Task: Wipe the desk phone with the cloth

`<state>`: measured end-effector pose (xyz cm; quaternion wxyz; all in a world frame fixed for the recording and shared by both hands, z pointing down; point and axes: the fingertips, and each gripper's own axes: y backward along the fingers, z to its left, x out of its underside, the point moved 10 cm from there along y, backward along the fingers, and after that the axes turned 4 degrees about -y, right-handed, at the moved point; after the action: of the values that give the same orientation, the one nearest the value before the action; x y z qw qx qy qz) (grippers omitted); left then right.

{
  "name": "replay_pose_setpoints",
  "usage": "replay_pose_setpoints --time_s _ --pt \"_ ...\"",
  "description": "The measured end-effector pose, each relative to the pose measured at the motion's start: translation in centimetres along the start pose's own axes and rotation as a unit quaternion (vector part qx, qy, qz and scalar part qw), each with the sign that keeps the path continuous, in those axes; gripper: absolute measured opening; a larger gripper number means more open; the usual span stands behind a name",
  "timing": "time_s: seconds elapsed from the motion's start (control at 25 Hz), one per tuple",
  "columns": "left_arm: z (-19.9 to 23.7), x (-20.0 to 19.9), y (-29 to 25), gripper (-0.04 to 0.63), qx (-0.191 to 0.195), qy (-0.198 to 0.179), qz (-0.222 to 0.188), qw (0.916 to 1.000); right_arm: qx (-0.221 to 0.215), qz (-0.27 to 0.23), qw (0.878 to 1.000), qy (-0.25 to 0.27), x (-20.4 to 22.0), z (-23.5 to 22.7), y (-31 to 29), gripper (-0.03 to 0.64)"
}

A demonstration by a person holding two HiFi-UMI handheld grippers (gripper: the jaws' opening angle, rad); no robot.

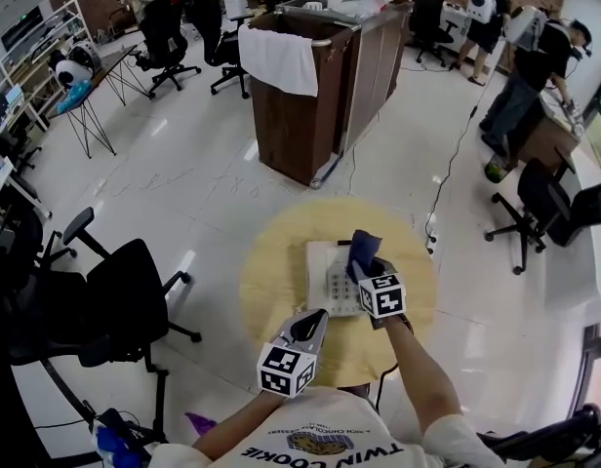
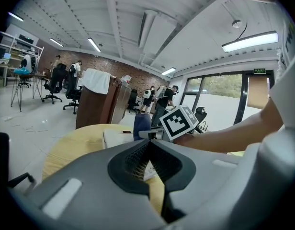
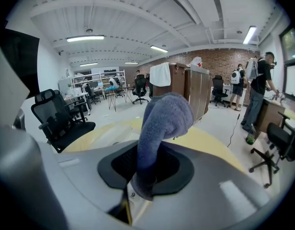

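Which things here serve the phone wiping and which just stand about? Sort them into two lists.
For the job:
desk phone on the round table
blue cloth, clamped in the right claw over the phone

Just standing about:
left claw, shut on nothing
black office chair
wooden cabinet with a white towel

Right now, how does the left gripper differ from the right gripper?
The left gripper is shut with nothing between its jaws; the right gripper is shut on the blue cloth, which stands up out of its jaws. The right gripper is over the desk phone; the left gripper sits nearer the person, at the phone's near edge. Both are shut and over the round wooden table.
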<state>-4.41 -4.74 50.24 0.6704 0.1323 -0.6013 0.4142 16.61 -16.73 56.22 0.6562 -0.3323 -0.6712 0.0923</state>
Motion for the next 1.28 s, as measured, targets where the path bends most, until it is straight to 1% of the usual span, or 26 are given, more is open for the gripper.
replay_pose_setpoints --time_s 0.48,0.72,1.0,1.12,1.28 --pt "-0.6 0.6 -0.5 -0.008 0.038 -0.008 0.007 0.9992 0.015 0.000 0.999 -0.030 4.6 2.3 3.7 0.067" --pt "-0.8 1.1 -0.5 -0.008 0.053 -0.006 0.011 0.9985 0.017 0.006 0.999 -0.034 7.1 4.4 5.2 0.067" --pt "-1.4 1.5 -0.7 -0.006 0.072 -0.012 0.017 0.9972 0.023 0.010 0.999 -0.040 8.1 4.9 5.9 0.067" --pt "-1.4 1.5 -0.8 -0.007 0.073 -0.015 0.017 0.9970 0.027 -0.009 0.999 -0.042 7.3 4.8 7.0 0.067" --pt "-1.5 0.5 -1.3 -0.006 0.078 -0.018 0.006 0.9968 0.042 -0.073 0.995 -0.051 3.9 3.0 10.3 0.067"
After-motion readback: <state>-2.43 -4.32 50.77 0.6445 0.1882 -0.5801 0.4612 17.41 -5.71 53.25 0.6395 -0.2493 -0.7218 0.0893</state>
